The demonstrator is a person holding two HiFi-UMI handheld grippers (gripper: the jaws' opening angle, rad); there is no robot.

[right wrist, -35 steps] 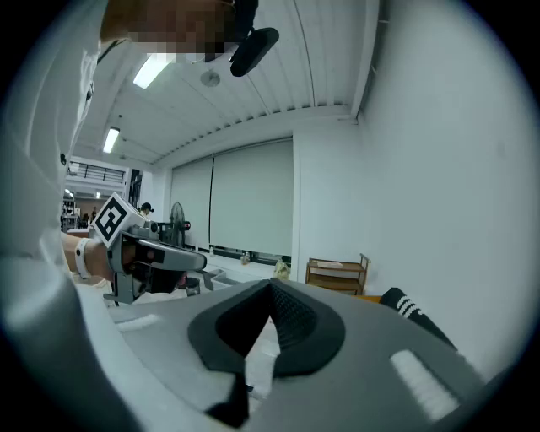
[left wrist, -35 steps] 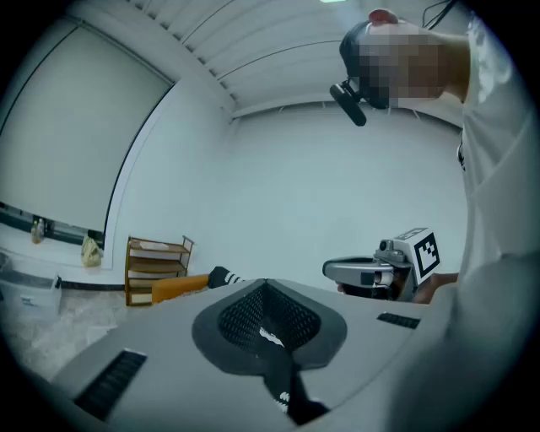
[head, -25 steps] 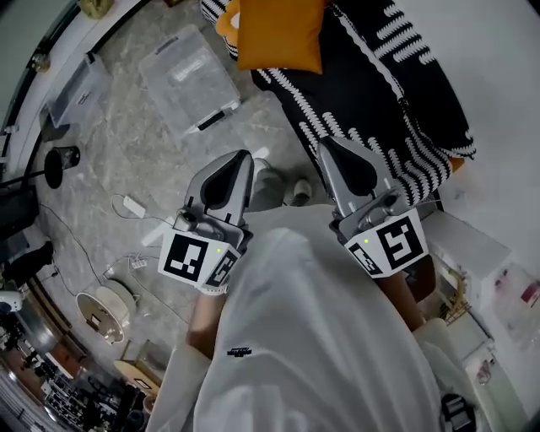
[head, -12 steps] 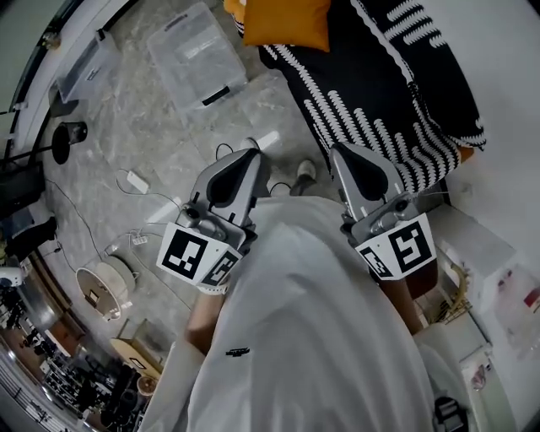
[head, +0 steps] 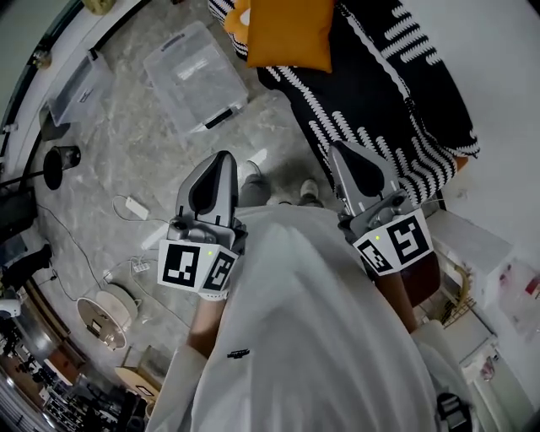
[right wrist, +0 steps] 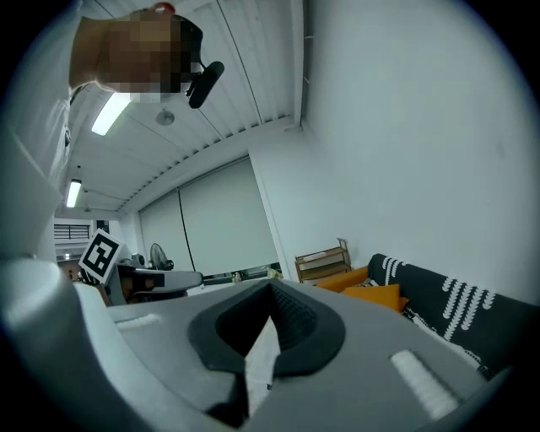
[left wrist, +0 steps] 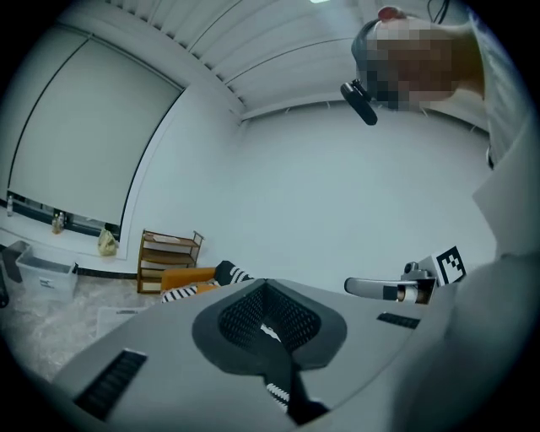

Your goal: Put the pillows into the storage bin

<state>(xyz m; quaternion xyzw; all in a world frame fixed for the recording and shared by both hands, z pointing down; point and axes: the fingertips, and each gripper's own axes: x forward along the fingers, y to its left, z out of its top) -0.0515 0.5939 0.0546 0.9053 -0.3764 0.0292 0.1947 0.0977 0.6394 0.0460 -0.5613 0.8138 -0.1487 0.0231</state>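
Orange pillow (head: 291,34) sits on the black-and-white striped sofa (head: 396,93) towards its far end. A second orange pillow (head: 237,18) peeks out just beside it. Clear storage bin (head: 196,78) stands on the marble floor (head: 143,160), just off the sofa's edge and near the pillows; can't tell if it's lidded.

Change over the last second: left gripper (head: 224,157) has swung from angled toward the sofa to pointing up-frame at the bin. Right gripper (head: 339,148) has barely shifted and points along the sofa edge. Both have jaws pressed together with nothing between them, same as before. Pillows and bin haven't moved.

Read: approach phase only, no pillow picked and no real task progress yet. Next move calls for opening the jaws and reaching the near pillow. The bin is close, so the carry looks short.
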